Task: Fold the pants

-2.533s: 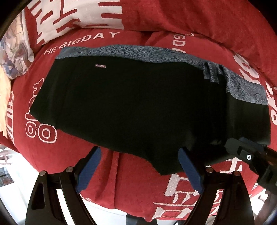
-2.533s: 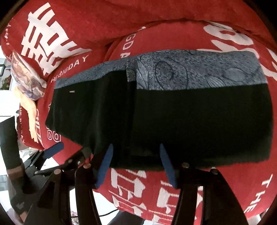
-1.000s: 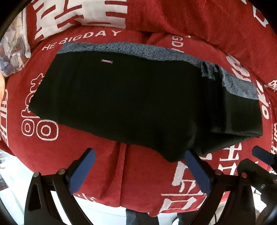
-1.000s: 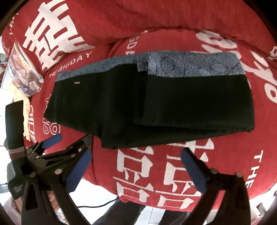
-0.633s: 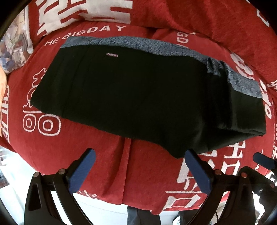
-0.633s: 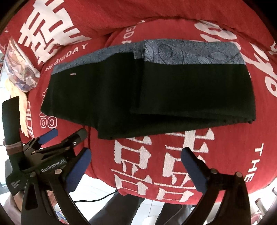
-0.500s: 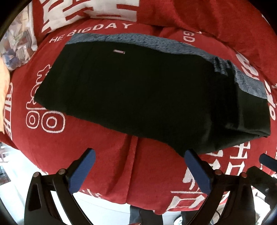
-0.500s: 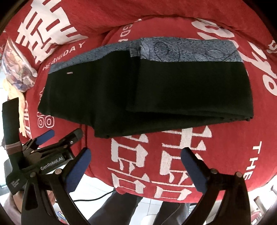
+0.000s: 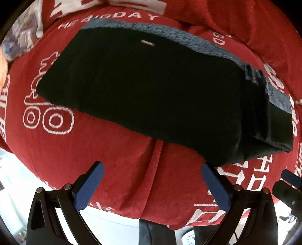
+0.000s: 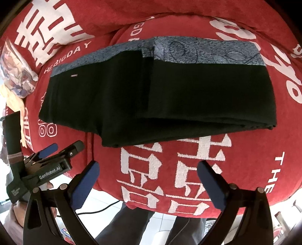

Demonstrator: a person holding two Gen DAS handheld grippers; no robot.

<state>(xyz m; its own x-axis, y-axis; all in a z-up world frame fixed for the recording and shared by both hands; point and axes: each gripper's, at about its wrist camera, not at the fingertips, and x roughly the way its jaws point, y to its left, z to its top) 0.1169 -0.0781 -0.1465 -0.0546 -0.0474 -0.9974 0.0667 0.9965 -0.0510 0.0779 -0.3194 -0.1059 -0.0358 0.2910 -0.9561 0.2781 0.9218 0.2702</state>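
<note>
Black pants (image 9: 151, 86) (image 10: 160, 98) with a grey patterned band along the far edge lie folded on a red sofa seat. Their right part is doubled over, making a thicker stack (image 10: 207, 90). My left gripper (image 9: 152, 169) stands open just in front of the pants' near edge, nothing between its blue pads. My right gripper (image 10: 147, 169) is open too, held over the sofa's front below the pants. In the right wrist view the left gripper (image 10: 60, 148) shows at the lower left, held by a hand.
The red sofa cover (image 10: 188, 169) bears white lettering, with a back cushion (image 10: 169, 13) behind the pants. A patterned cloth (image 10: 17, 71) lies at the far left. White floor tiles (image 10: 105, 203) and the person's legs (image 10: 135, 226) show below the seat edge.
Both grippers opened, let go of the pants' near edge and drew back. The right part now lies folded over. In the last half second the left gripper moved closer to the pants.
</note>
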